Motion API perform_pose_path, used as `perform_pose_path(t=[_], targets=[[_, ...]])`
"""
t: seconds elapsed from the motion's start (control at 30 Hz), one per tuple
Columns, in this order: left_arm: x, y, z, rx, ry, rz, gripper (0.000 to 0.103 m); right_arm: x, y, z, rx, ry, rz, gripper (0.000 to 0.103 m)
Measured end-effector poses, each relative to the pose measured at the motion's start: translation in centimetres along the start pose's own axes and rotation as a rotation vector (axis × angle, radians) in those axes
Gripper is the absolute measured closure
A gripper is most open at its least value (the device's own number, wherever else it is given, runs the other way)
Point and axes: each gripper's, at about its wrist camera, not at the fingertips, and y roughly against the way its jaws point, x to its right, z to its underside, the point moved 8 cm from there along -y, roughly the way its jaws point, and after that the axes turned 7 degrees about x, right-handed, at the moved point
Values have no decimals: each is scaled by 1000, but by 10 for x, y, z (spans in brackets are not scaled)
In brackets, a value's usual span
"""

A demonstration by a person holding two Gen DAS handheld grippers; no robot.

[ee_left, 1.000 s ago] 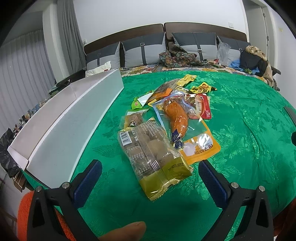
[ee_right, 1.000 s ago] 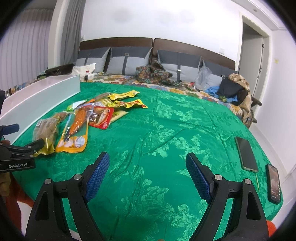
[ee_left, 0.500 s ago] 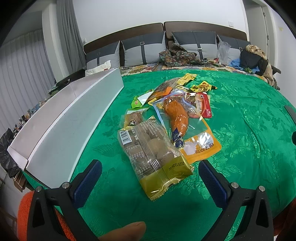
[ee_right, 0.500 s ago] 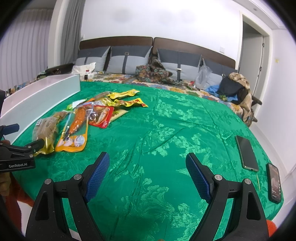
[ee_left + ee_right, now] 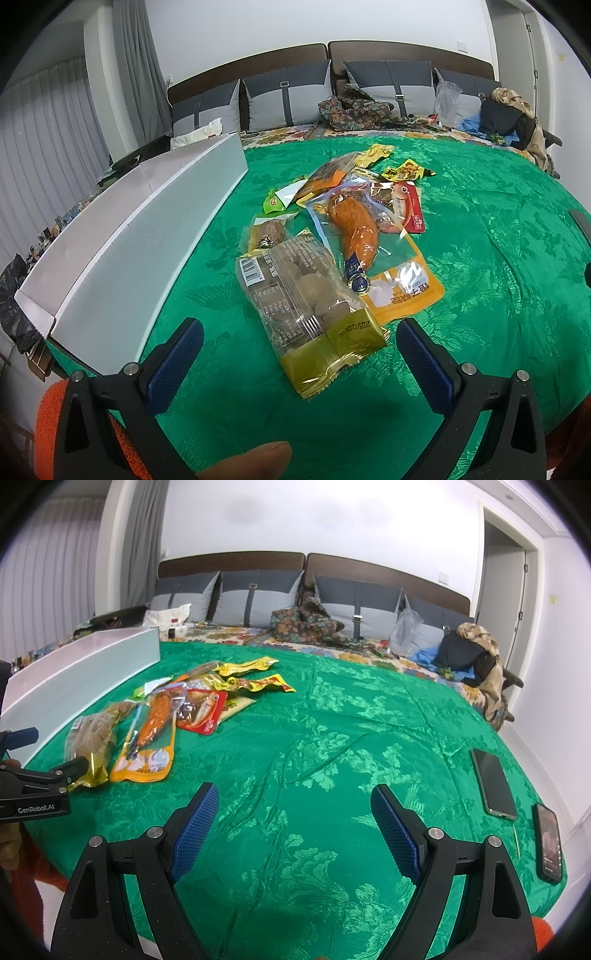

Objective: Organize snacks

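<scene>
Snacks lying in a loose heap on green bedspread (image 5: 498,266), beside white box (image 5: 122,251): clear gold-ended pack (image 5: 310,295) nearest, overlapping orange pouch (image 5: 373,258); red fish packet (image 5: 406,210), small brown packet (image 5: 267,232), green packet (image 5: 275,201), yellow wrappers (image 5: 255,674) farther back. Left gripper (image 5: 299,347) hovering just short of gold-ended pack, jaws gaping wide, gripping nothing. Right gripper (image 5: 293,827) hanging over bare bedspread well apart from heap, jaws likewise spread, carrying nothing. Two phones (image 5: 495,782) lying near right edge of bed.
</scene>
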Motion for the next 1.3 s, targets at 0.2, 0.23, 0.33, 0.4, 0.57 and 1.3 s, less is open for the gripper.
perform_pose_path(t=[0.2,0.23,0.33,0.4,0.57,1.3], targets=[[-3,-5,4,-29,7,-1,0,0,-1,2,-5,-2,-1,16],[-4,-8,5,-38,11,-1,0,0,-1,3,-7,-3,-1,16],[-10,-16,9,-78,38,1,0,1,-1,5,-11,-7,-3,16],[-14,-20,14,-106,61,6,0,1,-2,5,-15,-9,-3,16],[-17,-27,22,-147,68,6,0,1,-5,6,-32,-15,-11,16],[-21,-28,17,-177,96,44,0,12,-26,30,-158,-93,-52,16]])
